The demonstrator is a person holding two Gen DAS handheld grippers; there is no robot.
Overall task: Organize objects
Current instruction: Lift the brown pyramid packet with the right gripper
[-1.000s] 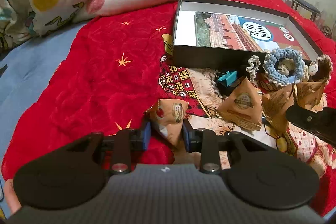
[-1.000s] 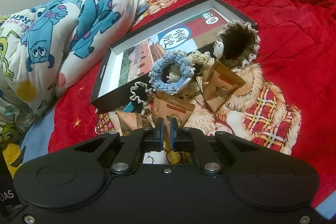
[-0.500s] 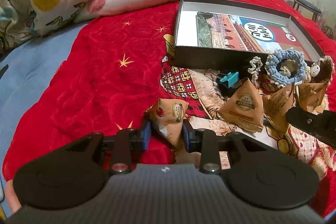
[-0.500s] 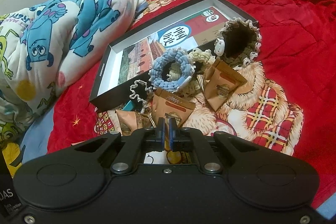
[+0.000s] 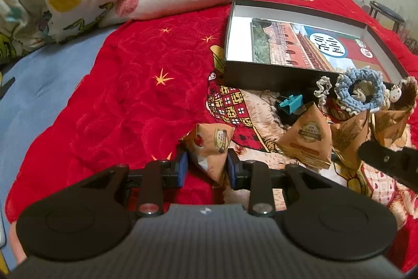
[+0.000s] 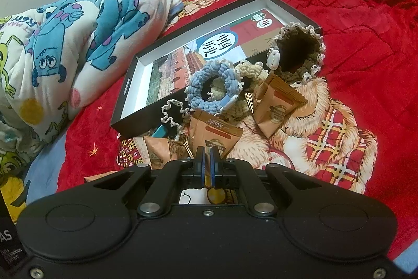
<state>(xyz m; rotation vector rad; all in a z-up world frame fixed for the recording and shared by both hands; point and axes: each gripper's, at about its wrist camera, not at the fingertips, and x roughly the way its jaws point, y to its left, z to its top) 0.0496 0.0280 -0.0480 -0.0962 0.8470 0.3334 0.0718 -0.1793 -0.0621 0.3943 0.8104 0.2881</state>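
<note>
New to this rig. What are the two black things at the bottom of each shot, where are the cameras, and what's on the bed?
No robot arm here: a person holds one handheld two-finger tool in each hand. Each picture comes from a fisheye camera on a tool, looking forward along its fingers, so the black body at the bottom is the tool itself.

Left view: the left tool grips a triangular brown snack packet between its blue pads.

Right view: the right tool is shut, with nothing visibly between its pads.

On the red blanket lie an open black box with a printed picture inside, more brown packets, a blue crocheted ring, a brown crocheted pouch and a teal clip. A cartoon-print quilt is bundled behind.
</note>
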